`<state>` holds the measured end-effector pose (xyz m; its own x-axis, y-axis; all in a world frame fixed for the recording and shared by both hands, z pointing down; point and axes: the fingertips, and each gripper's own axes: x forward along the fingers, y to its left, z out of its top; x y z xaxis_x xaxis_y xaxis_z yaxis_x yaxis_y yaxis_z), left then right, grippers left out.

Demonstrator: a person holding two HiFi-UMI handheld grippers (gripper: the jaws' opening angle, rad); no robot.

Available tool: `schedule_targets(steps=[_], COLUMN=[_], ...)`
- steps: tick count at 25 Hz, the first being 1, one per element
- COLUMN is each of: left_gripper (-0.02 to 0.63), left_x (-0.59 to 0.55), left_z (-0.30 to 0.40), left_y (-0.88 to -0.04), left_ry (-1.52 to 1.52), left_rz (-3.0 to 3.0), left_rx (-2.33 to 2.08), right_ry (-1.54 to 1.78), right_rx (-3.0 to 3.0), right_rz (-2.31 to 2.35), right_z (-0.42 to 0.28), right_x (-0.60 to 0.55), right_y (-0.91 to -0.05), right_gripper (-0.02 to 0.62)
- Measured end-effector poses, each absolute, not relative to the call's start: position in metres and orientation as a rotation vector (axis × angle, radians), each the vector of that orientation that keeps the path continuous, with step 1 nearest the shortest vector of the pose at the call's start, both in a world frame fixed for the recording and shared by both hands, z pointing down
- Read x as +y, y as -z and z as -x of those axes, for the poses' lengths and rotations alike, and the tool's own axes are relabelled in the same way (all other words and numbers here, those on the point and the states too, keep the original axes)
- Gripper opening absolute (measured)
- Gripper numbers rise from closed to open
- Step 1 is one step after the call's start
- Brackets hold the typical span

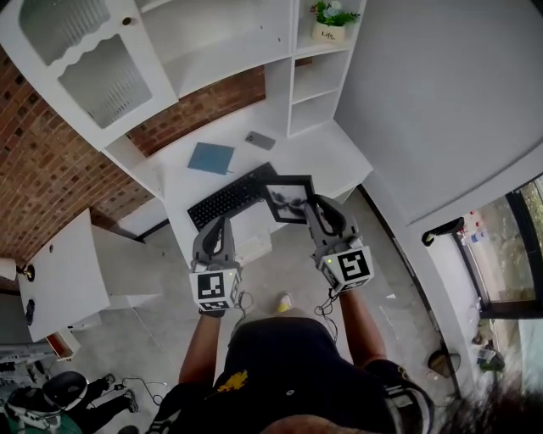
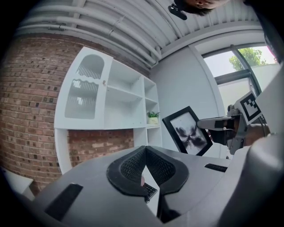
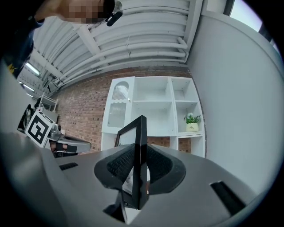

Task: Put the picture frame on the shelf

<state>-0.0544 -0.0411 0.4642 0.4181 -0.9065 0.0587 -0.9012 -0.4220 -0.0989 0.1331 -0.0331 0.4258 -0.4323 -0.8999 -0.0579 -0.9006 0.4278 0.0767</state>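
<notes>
The head view is looking steeply down from above the person, with the white shelf unit [image 1: 229,42] filling the top of the frame. The left gripper view is sitting low, close behind its own jaws, and facing the shelf unit [image 2: 120,102] at centre-left. The right gripper view is facing it [image 3: 155,106] at centre. All three are sharing the potted plant [image 1: 331,21] [image 2: 153,116] [image 3: 192,122] and the picture frame [image 1: 288,199] [image 2: 188,137] [image 3: 140,164].
</notes>
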Motion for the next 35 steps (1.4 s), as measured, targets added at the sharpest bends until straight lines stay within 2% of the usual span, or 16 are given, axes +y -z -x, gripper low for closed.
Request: schedule_targets(steps=[14,21,35], left_gripper=[0.018,0.018,0.018], left_x=[-0.144,-0.204,-0.249], left_z=[0.048,0.042,0.083], left_y=[-0.485,-0.46,-0.46], left_ry=[0.193,0.137,0.106], left_rz=[2.598,2.612,2.614], left_rx=[1.69,1.633,1.654], right_ry=[-0.181,-0.216,-0.282], right_rx=[2.67,2.68,2.774], right_rz=[1.621,1.633,1.603], right_z=[-0.138,-0.13,-0.091], right_x=[-0.134,-0.184,-0.253], right_y=[-0.438,-0.418,-0.407], right_gripper=[0.08,0.08,0.08])
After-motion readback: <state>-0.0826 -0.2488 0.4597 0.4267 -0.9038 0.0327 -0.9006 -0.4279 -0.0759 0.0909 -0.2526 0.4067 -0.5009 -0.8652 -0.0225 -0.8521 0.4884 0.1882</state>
